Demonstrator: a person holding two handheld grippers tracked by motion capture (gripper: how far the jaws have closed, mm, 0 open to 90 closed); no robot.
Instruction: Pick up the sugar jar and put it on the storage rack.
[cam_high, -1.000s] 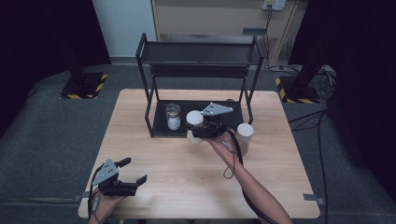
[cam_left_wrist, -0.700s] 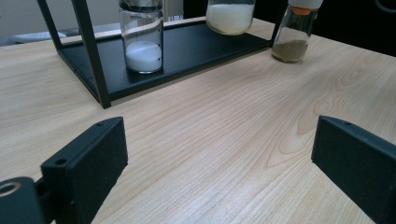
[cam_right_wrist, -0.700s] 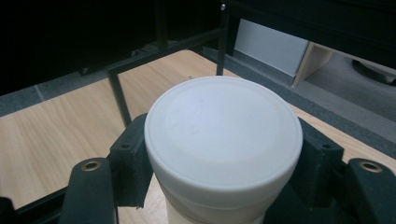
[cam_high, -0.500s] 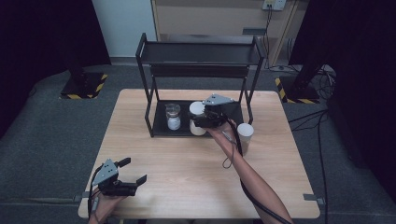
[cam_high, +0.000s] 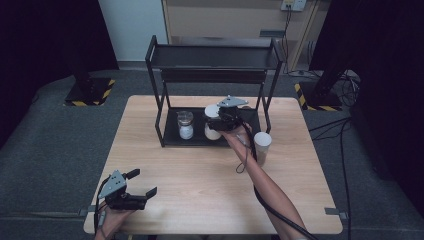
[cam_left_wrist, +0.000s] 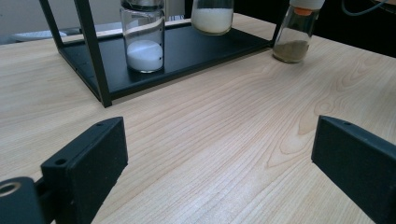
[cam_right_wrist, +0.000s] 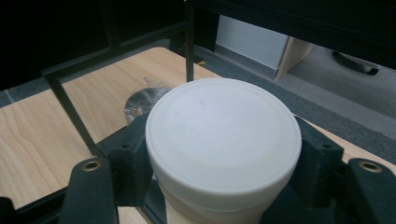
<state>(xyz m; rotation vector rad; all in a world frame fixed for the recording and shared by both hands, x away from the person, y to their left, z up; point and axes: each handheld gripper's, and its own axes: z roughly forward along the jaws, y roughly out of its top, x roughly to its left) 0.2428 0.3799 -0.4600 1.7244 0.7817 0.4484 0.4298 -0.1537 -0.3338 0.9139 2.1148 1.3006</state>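
White-lidded jar (cam_right_wrist: 223, 140) clamped by the right gripper (cam_high: 222, 120) on the black rack's lower shelf (cam_high: 172, 136).

The jar is held between the jaws just beside a metal-lidded glass jar (cam_high: 185, 124); the left gripper (cam_high: 131, 192) is spread wide over the wooden table (cam_high: 200, 200).

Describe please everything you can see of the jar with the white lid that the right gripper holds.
The jar is clear, glass by its look, holds white powder in its lower part and carries a broad, round, smooth white lid. It stands upright over the rack's black bottom shelf, right of a smaller jar. The right gripper is shut on it just under the lid, one black jaw at each side.
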